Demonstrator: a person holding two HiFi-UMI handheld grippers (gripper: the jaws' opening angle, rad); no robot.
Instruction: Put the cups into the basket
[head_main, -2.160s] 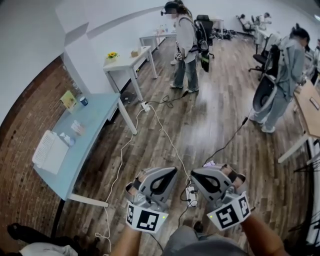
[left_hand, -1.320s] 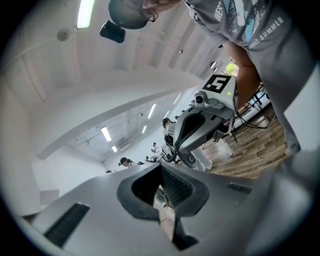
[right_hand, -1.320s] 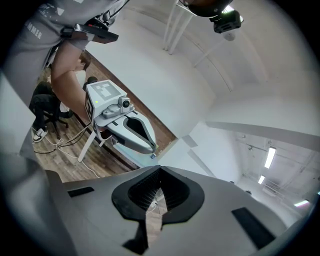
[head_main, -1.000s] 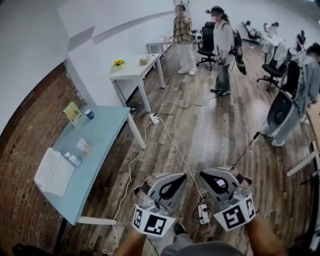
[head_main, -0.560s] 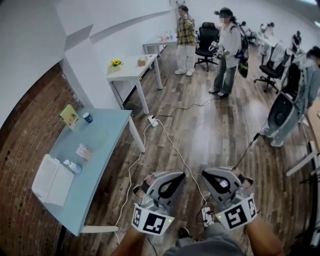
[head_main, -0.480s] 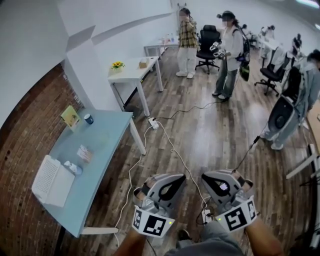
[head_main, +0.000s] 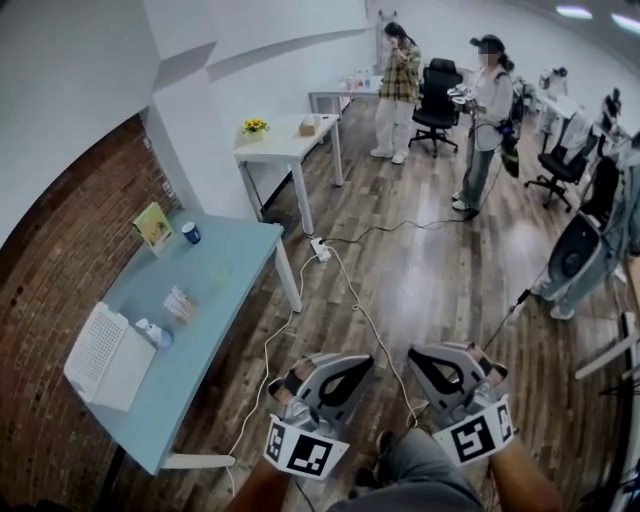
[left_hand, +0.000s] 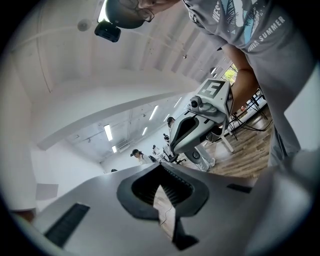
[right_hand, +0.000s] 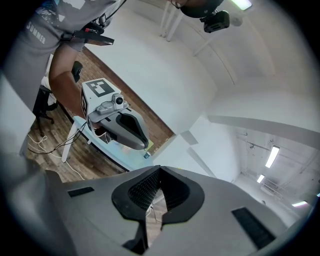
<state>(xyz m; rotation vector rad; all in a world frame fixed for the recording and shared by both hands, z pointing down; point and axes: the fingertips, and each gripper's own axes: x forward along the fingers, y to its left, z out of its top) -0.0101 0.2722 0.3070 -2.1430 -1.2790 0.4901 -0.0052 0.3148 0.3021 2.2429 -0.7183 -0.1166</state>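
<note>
A blue cup (head_main: 191, 233) stands at the far end of the light blue table (head_main: 225, 275) on the left, next to a yellow-green card (head_main: 153, 225). A white basket (head_main: 105, 355) sits at the table's near end. Beside it lies something small and pale (head_main: 150, 332), too small to identify. My left gripper (head_main: 362, 362) and right gripper (head_main: 418, 354) are held low over the wooden floor, well right of the table. Both are shut with nothing in them. In the left gripper view the jaws (left_hand: 159, 172) meet; in the right gripper view (right_hand: 159, 171) too. The blue cup (right_hand: 146, 155) shows past the other gripper.
A packet (head_main: 180, 303) lies mid-table. White cables and a power strip (head_main: 322, 248) run across the floor ahead. A white table (head_main: 290, 140) with flowers stands further back. Two people (head_main: 487, 110) stand at the back, and office chairs (head_main: 575, 255) are on the right.
The head view has swung, so the blue table sits a little further right and higher. The people at the back have moved. Both grippers stay shut and low.
</note>
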